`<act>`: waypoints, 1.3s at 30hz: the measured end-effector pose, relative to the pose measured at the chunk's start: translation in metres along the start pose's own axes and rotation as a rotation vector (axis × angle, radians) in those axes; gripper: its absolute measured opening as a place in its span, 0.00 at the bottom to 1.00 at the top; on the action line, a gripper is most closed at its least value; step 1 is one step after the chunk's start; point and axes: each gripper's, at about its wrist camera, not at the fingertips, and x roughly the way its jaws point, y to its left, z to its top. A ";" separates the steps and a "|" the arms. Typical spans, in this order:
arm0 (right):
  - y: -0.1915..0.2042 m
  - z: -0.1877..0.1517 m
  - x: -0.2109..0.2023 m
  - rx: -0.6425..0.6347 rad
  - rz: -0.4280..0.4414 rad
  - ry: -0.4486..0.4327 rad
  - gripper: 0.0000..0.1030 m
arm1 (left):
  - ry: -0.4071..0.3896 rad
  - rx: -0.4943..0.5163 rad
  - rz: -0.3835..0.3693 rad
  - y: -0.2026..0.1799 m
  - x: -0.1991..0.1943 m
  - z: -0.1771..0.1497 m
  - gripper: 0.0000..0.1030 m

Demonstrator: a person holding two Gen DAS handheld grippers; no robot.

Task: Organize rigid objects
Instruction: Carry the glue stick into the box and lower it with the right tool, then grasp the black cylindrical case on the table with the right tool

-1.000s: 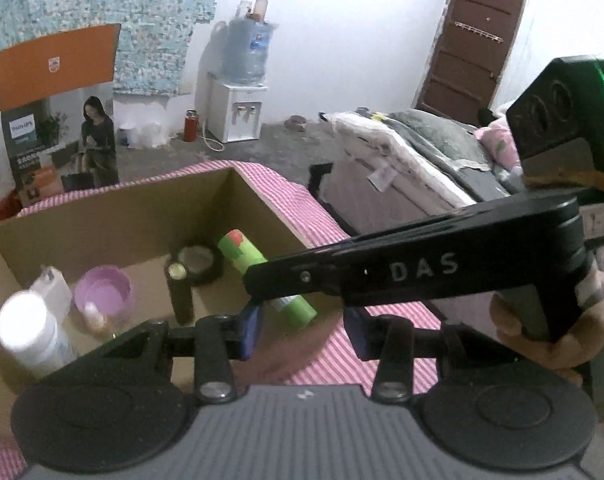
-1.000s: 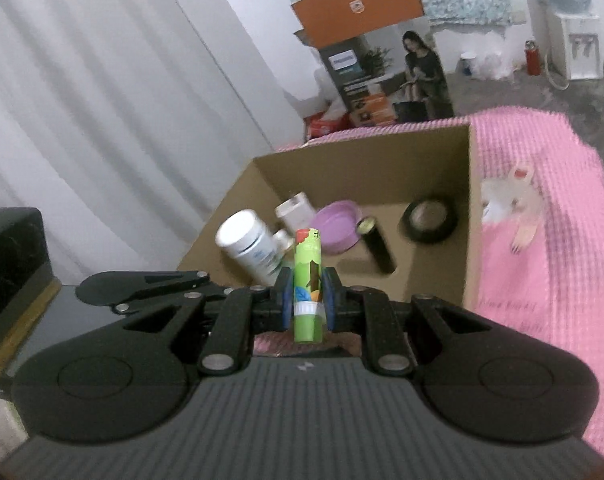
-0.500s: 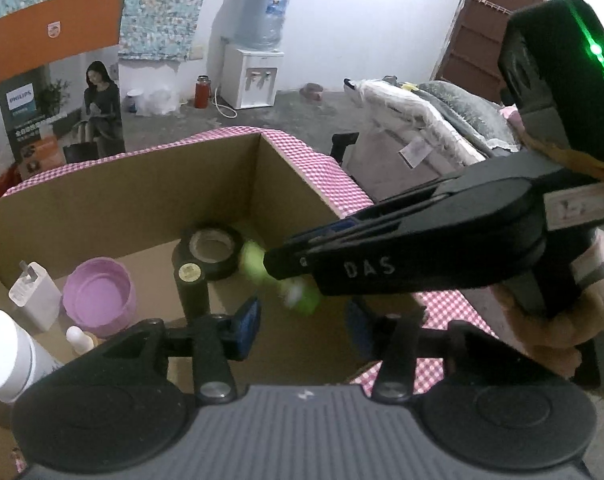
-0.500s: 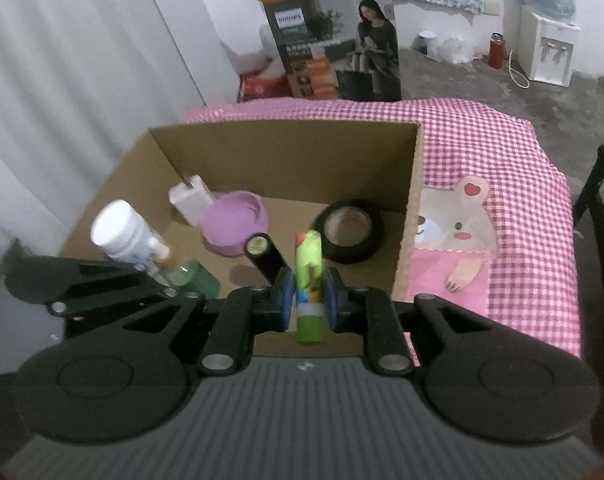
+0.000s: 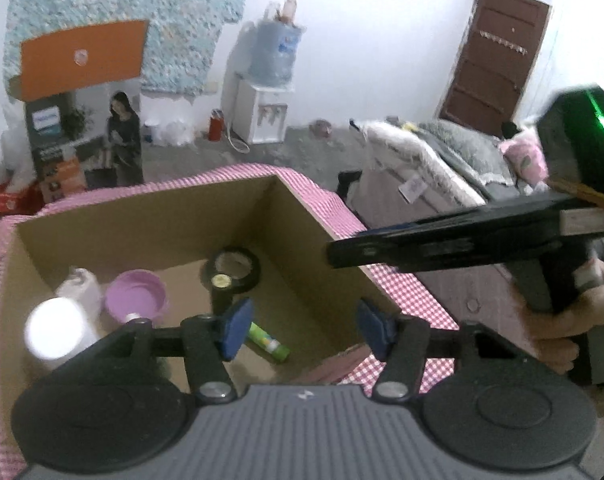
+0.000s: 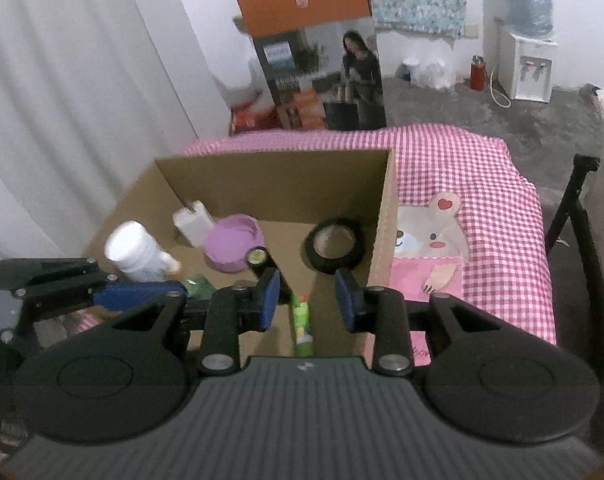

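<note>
An open cardboard box (image 6: 382,216) stands on a pink checked cloth. A green tube (image 6: 302,326) lies on the box floor near the front; it also shows in the left wrist view (image 5: 267,342). My right gripper (image 6: 306,300) is open and empty above the tube. My left gripper (image 5: 302,328) is open and empty over the box's front edge. The box also holds a white bottle (image 6: 133,252), a purple lid (image 6: 231,242), a black tape roll (image 6: 334,246), a black cylinder (image 6: 259,260) and a white charger (image 6: 193,224).
The pink checked cloth (image 6: 482,208) with a bear picture covers the table to the right of the box. A tall printed carton (image 6: 322,76) stands behind the table. White curtains hang at the left. A bed (image 5: 442,160) lies to the right.
My right gripper has opened and let go of the green tube, which now lies on the box floor. The right gripper has drawn back to the right. My left gripper stays open.
</note>
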 end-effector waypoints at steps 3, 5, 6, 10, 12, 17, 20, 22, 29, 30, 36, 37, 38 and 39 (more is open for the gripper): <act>0.004 -0.012 -0.031 0.025 0.033 -0.064 0.35 | -0.026 -0.025 0.026 0.007 -0.026 -0.009 0.59; 0.009 -0.023 -0.052 0.031 0.059 -0.100 0.41 | -0.034 -0.040 0.050 0.012 -0.043 -0.016 0.59; 0.012 -0.029 -0.062 0.036 0.075 -0.118 0.43 | -0.035 -0.045 0.066 0.014 -0.052 -0.021 0.59; 0.025 -0.053 -0.092 0.049 0.142 -0.158 0.45 | -0.040 -0.058 0.132 0.023 -0.089 -0.043 0.59; 0.030 -0.067 -0.102 0.066 0.177 -0.166 0.46 | -0.034 -0.073 0.166 0.028 -0.104 -0.055 0.60; 0.043 -0.102 -0.102 0.119 0.277 -0.114 0.47 | 0.020 -0.087 0.193 0.032 -0.119 -0.088 0.62; 0.052 -0.123 -0.086 0.124 0.289 -0.043 0.47 | 0.097 -0.080 0.147 0.026 -0.105 -0.109 0.63; 0.057 -0.136 -0.070 0.127 0.282 0.015 0.47 | 0.149 -0.065 0.099 0.017 -0.088 -0.122 0.63; 0.073 -0.159 -0.010 0.126 0.243 0.185 0.47 | 0.254 -0.004 0.035 -0.003 -0.029 -0.140 0.63; 0.073 -0.161 -0.003 0.129 0.239 0.201 0.47 | 0.266 -0.004 0.035 -0.004 -0.023 -0.143 0.61; 0.069 -0.162 0.028 0.150 0.224 0.282 0.40 | 0.289 -0.015 0.037 -0.007 -0.004 -0.146 0.57; 0.066 -0.162 0.030 0.153 0.223 0.291 0.40 | 0.293 -0.013 0.043 -0.007 -0.003 -0.146 0.56; 0.065 -0.163 0.034 0.159 0.226 0.300 0.37 | 0.294 -0.008 0.049 -0.007 -0.001 -0.146 0.56; 0.063 -0.164 0.038 0.168 0.231 0.310 0.36 | 0.296 -0.004 0.054 -0.009 0.003 -0.144 0.56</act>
